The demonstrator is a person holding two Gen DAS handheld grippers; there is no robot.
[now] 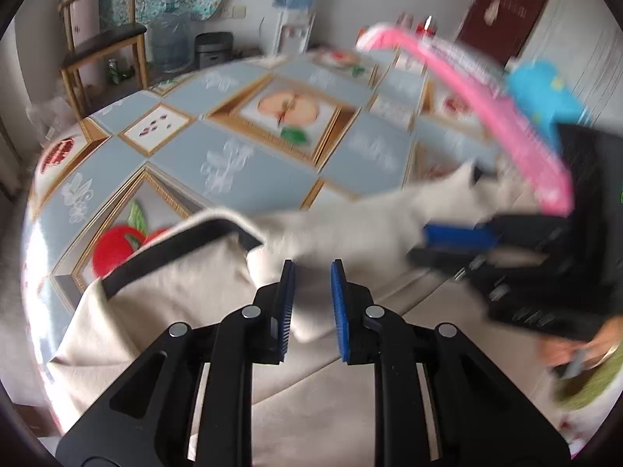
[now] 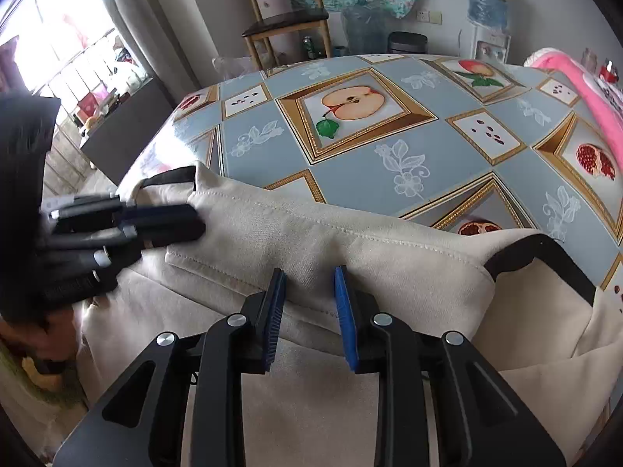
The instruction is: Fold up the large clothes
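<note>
A cream garment with black trim lies bunched on the near part of the table. My left gripper has a thick fold of it pinched between its blue pads. To its right, my right gripper holds a raised edge of the same cloth. In the right wrist view, a stitched ridge of the garment runs between the pads of my right gripper. There my left gripper sits at the cloth's left end, near another black trim.
The table wears a blue-grey fruit-patterned cloth, bare beyond the garment. A pink item lies at its far right edge. Behind stand a wooden chair, a water bottle and a dispenser. A person's hand grips the right tool.
</note>
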